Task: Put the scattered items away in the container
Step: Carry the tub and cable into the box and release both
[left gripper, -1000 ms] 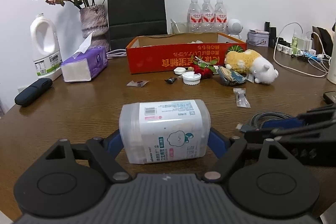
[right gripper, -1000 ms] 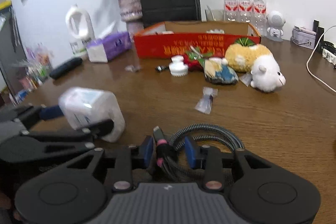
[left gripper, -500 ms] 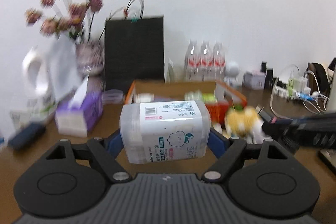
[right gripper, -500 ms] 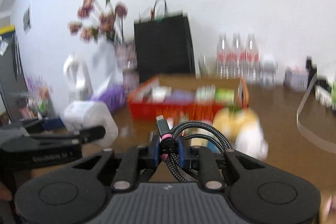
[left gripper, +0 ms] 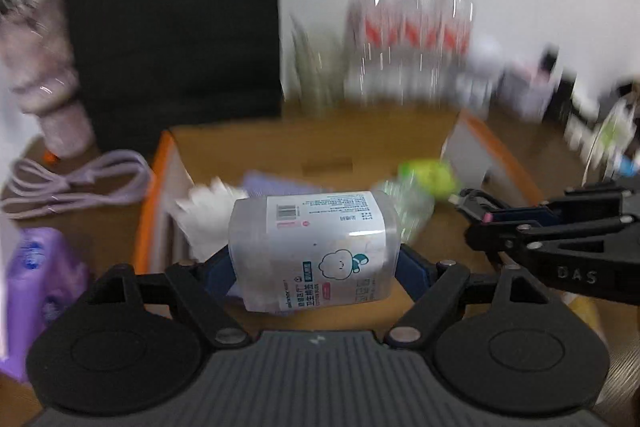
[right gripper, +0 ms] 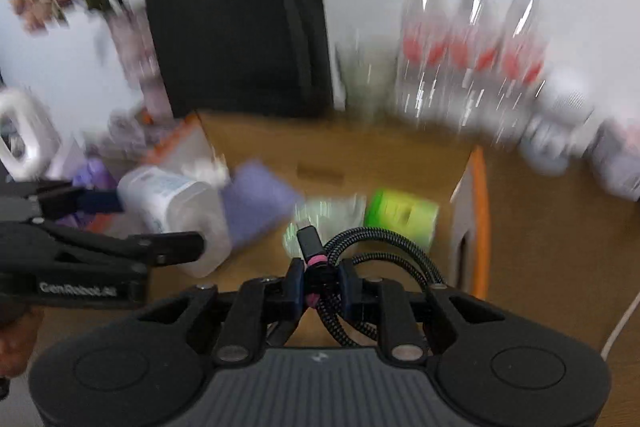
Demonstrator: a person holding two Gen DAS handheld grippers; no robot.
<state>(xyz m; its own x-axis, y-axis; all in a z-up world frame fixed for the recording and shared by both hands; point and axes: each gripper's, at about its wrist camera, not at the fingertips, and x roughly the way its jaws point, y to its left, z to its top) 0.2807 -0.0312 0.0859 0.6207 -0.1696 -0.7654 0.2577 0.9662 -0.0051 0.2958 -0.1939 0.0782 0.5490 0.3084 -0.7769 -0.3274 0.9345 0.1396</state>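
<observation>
We are now carrying both loads from the surface to above the box (left gripper: 500,155): left fingers (left gripper: 314,267) clamping the cotton-swab tub (left gripper: 312,247), right fingers (right gripper: 318,279), just closed, pinching the braided cable (right gripper: 360,247), drop-off coming next.

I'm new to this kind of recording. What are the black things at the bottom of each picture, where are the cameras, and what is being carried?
There is no robot here. A person holds a two-finger gripper in each hand, and a wide-angle camera on each one looks forward along its fingers, so the black shapes at the bottom are the gripper bodies.

In the left wrist view, the left gripper clamps a clear plastic tub with a printed label. In the right wrist view, the right gripper pinches a coiled braided cable. Each gripper also shows at the edge of the other's picture.

Both point down over an open orange cardboard box on a wooden table; it already holds a green item and other things too blurred to name. Behind stand a black paper bag and water bottles.
</observation>
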